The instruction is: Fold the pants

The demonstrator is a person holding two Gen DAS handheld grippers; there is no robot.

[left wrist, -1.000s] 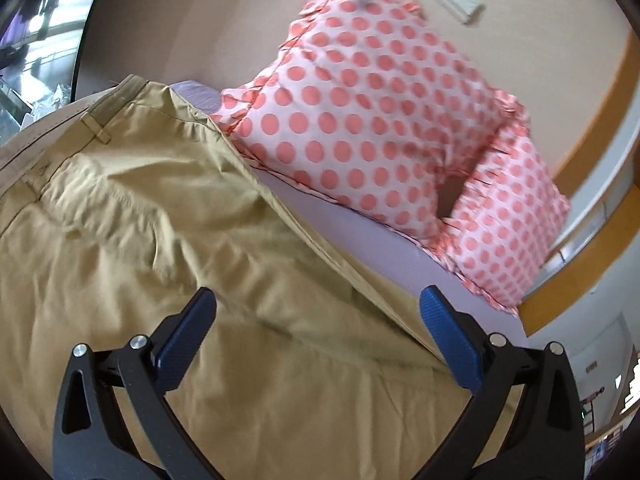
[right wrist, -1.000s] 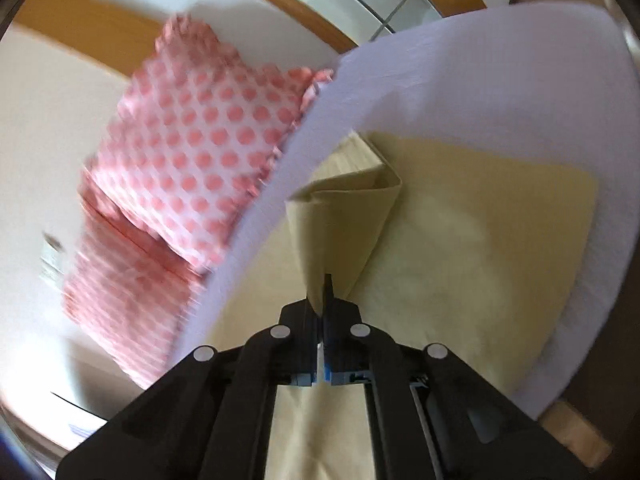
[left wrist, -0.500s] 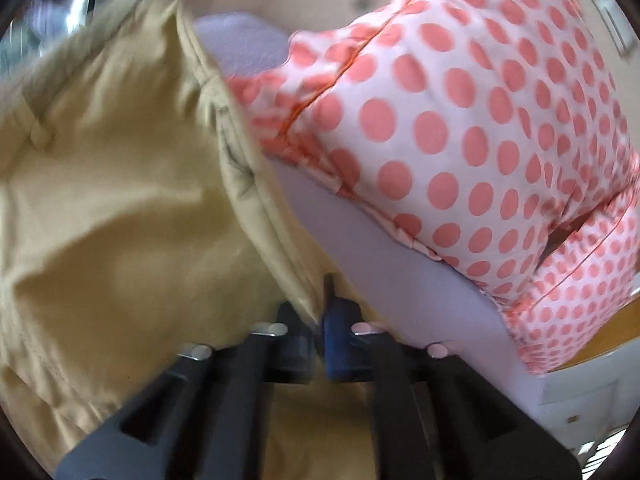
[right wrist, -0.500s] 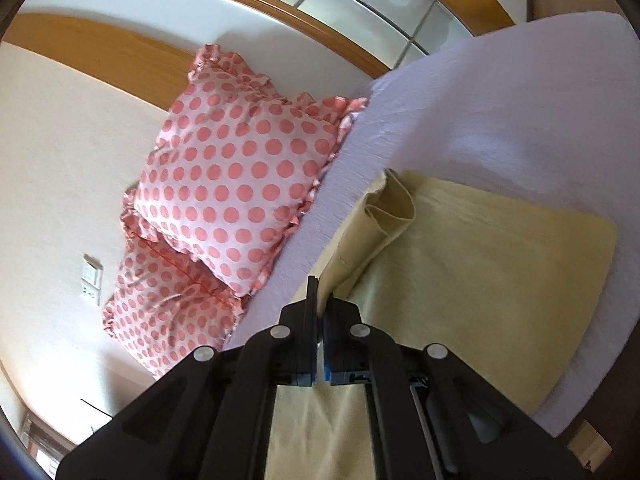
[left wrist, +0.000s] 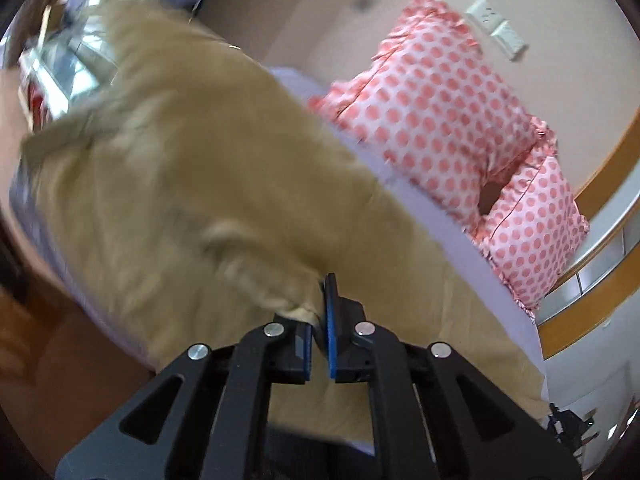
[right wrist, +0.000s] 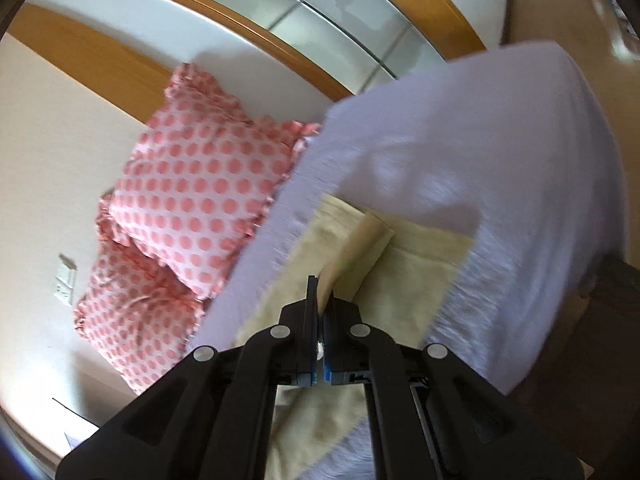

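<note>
Tan khaki pants (left wrist: 168, 184) lie on a bed with a lavender sheet (right wrist: 460, 152). My left gripper (left wrist: 320, 312) is shut on a bunched fold of the pants near their edge and holds it raised, the cloth blurred. In the right wrist view the leg end of the pants (right wrist: 408, 276) lies flat on the sheet. My right gripper (right wrist: 320, 308) is shut on a lifted edge of the pants, and a strip of cloth (right wrist: 360, 248) rises from the leg to its jaws.
Two pink polka-dot pillows (left wrist: 452, 120) (right wrist: 200, 200) lean on the beige wall at the bed's head. A wall socket plate (left wrist: 496, 28) is above them. A wood-framed window (right wrist: 280, 20) is beyond. The bed's edge and wooden floor (left wrist: 48, 352) are at lower left.
The left gripper went from open to shut on the pants' edge and has lifted it. The right gripper stays shut and has pulled back and up, so more of the sheet shows.
</note>
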